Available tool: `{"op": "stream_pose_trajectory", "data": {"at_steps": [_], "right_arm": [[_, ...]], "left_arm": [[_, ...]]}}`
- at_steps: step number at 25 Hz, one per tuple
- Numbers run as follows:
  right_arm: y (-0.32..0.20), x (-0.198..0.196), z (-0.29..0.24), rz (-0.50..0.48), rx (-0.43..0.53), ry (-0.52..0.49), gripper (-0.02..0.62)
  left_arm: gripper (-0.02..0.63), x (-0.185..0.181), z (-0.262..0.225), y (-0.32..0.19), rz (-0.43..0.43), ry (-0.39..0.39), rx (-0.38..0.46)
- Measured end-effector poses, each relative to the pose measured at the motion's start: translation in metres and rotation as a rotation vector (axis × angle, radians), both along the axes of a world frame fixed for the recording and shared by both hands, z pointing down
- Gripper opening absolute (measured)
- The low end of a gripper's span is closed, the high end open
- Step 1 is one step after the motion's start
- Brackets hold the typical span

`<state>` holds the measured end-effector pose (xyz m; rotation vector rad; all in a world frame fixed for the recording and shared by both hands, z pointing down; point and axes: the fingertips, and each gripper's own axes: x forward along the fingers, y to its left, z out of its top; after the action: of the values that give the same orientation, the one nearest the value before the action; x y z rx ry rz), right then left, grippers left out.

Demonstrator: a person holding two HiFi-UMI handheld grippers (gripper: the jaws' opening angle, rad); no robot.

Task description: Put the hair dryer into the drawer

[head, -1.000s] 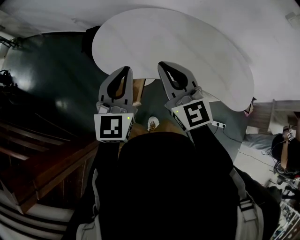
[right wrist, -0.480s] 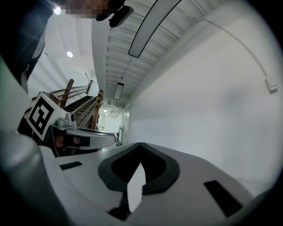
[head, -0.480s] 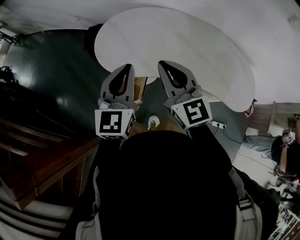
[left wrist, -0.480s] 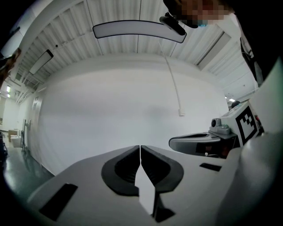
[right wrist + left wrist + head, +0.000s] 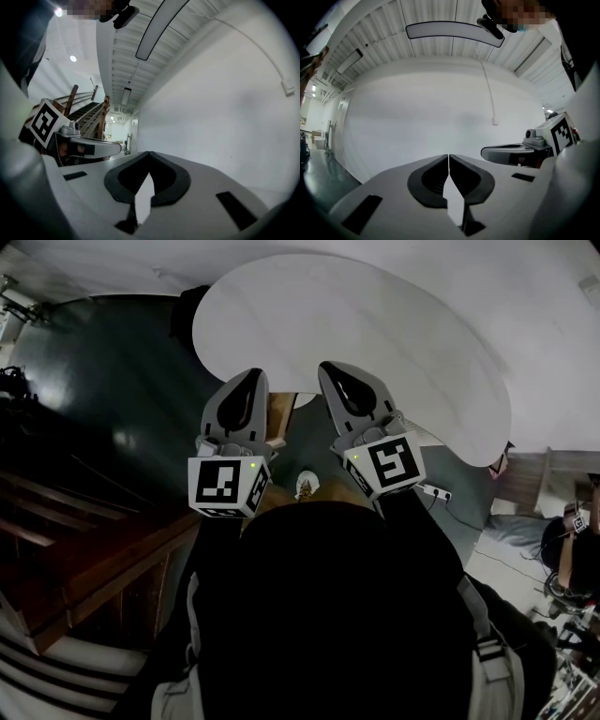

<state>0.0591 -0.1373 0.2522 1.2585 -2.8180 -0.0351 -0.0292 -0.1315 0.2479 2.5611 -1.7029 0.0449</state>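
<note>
No hair dryer and no drawer show in any view. In the head view my left gripper point(image 5: 246, 377) and right gripper point(image 5: 336, 369) are held side by side in front of my dark torso, pointing toward a white rounded surface point(image 5: 375, 324). Both are shut with nothing between the pads. In the left gripper view the left gripper point(image 5: 448, 155) has its jaws closed tip to tip before a plain white wall, and the right gripper point(image 5: 511, 152) shows beside it. The right gripper view shows the right gripper point(image 5: 149, 153) shut in the same way, with the left gripper point(image 5: 89, 147) at its left.
A dark wooden staircase point(image 5: 84, 559) runs along the left. A wooden piece point(image 5: 277, 418) and a shoe point(image 5: 306, 486) show between the grippers on the dark green floor point(image 5: 122, 399). A power strip point(image 5: 433, 491) lies at the right, and another person point(image 5: 572, 549) stands at the far right edge.
The left gripper has rolled a little about its own axis, so its marker cube sits slightly differently. Both grippers stay in place and shut.
</note>
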Motion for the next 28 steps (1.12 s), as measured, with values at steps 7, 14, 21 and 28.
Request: {"op": "stream_pose_trajectory", "data": {"at_steps": [7,14,21,28], "right_arm": [[0.0025,-0.0019,-0.002,-0.011,0.016,0.002,0.025],[0.0023,0.0001,-0.0015,-0.01,0.013,-0.007,0.025],[0.0017,0.0016,-0.0013,0.004,0.022,0.012,0.026],[0.004,-0.0046,0.0001,-0.028,-0.004,-0.026,0.026]], "left_arm": [[0.021,-0.0008,-0.0008,-0.0007,-0.002,0.006,-0.002],[0.021,0.0022,0.0016,-0.0015,0.005,-0.003,-0.007],[0.021,0.0008,0.0009,-0.001,0.001,-0.01,-0.006],[0.021,-0.0007,-0.002,-0.0012,-0.003,-0.01,-0.001]]}}
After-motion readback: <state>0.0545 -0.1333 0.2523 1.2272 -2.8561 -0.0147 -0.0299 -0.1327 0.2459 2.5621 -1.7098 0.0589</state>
